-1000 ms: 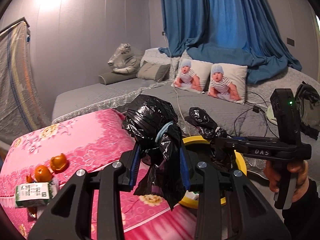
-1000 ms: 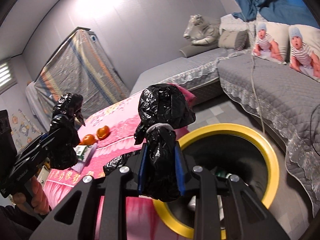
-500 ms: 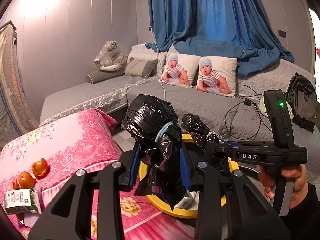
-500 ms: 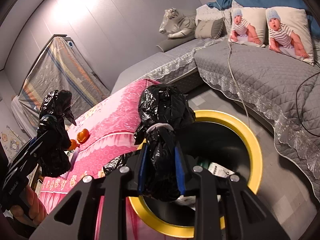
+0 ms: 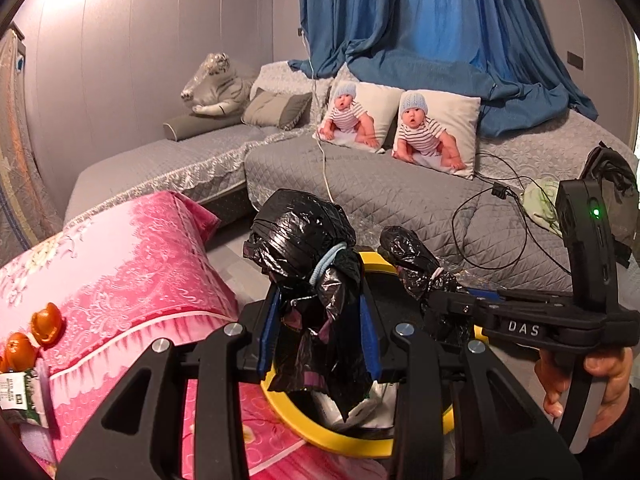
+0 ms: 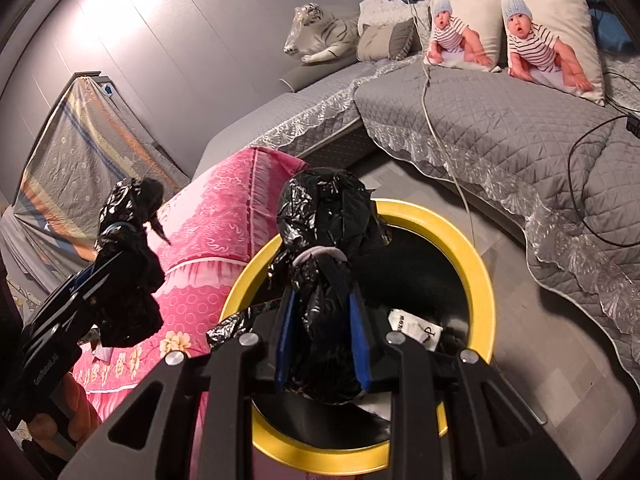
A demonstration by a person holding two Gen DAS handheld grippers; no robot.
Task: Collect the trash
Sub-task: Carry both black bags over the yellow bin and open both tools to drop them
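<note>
My left gripper (image 5: 318,330) is shut on a tied black trash bag (image 5: 304,236) with a blue band, held over the rim of a yellow-rimmed bin (image 5: 316,432). My right gripper (image 6: 322,340) is shut on a second tied black trash bag (image 6: 326,216), held above the bin's opening (image 6: 478,264). Each gripper shows in the other's view: the right one with its bag (image 5: 412,250) to my right, the left one with its bag (image 6: 128,216) to my left. White paper trash (image 6: 414,330) lies inside the bin.
A pink floral table cover (image 5: 116,264) lies left of the bin, with orange peels (image 5: 46,326) and a small carton (image 5: 18,392) on it. A grey quilted sofa (image 5: 380,192) with baby-print pillows (image 5: 436,132) and cables (image 5: 480,208) stands behind.
Both grippers have moved with their bags toward the bin, away from the pink cover. The bin now lies more directly beneath both bags.
</note>
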